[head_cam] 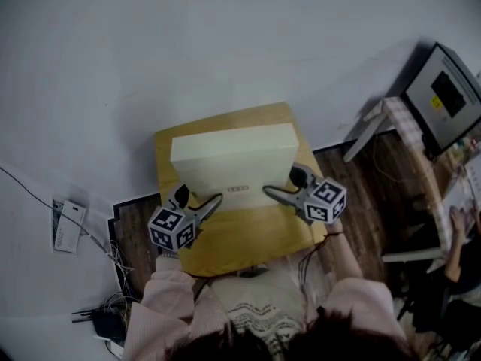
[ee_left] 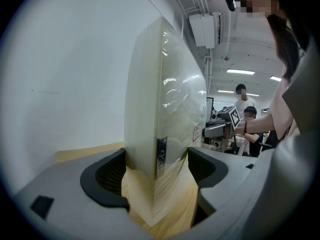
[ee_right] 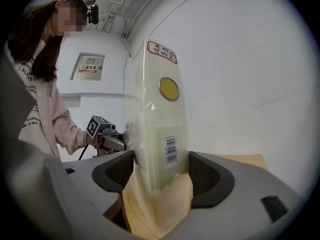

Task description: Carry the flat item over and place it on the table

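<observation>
Small wooden table [head_cam: 233,247] underneath, bare along the near edge. Cream shrink-wrapped box [head_cam: 233,153] upright on its long edge over the table's middle; impossible to tell whether touching the top. Left gripper [head_cam: 214,201] and right gripper [head_cam: 270,192] clamped wide across the box's thickness at opposite ends. Best to lower both ends evenly, then tip flat before letting go.

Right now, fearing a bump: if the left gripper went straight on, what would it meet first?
The box: the left gripper is clamped on its end. Beyond the box, probably the right gripper at the far end, though depth is unclear.
</observation>
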`<state>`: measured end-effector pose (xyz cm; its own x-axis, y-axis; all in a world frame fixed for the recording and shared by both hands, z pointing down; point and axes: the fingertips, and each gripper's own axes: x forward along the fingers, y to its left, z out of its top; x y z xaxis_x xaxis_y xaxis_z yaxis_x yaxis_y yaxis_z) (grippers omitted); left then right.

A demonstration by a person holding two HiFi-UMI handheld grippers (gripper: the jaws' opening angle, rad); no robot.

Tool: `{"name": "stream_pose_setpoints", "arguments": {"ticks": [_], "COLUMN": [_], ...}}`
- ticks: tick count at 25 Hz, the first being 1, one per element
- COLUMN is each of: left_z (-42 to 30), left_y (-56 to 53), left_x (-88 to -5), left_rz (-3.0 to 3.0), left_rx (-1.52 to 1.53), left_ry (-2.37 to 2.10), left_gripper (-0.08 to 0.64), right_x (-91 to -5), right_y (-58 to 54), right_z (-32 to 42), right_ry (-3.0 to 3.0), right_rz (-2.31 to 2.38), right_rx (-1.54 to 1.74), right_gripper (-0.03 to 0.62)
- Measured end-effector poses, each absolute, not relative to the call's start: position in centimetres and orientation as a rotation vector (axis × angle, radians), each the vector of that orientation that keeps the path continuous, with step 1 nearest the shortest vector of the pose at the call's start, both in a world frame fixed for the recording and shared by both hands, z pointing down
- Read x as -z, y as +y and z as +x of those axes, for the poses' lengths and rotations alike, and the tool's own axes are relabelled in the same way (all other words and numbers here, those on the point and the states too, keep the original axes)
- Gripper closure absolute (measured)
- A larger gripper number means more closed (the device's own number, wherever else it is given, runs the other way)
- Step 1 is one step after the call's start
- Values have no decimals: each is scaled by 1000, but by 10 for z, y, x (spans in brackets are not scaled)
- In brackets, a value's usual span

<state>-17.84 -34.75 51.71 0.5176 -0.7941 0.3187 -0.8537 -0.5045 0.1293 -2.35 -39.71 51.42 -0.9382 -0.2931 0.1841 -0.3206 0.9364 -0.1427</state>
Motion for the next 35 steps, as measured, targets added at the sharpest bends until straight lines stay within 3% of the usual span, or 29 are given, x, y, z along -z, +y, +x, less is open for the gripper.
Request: {"name": "stream_pose_setpoints", "arguments": {"ticks": [35], "left_z": [-176], "left_y": [-346], "left_x": [-554], "left_rz": [2491], "left_rx": [-429], "left_ry": [-1384], "left_gripper": [172], "right_x": [-554], "right_y": [-389], "right_z": [-20], "right_ry": [-2875], "right_rz": [528], "right_rx": [-252], "right_gripper": [245]}}
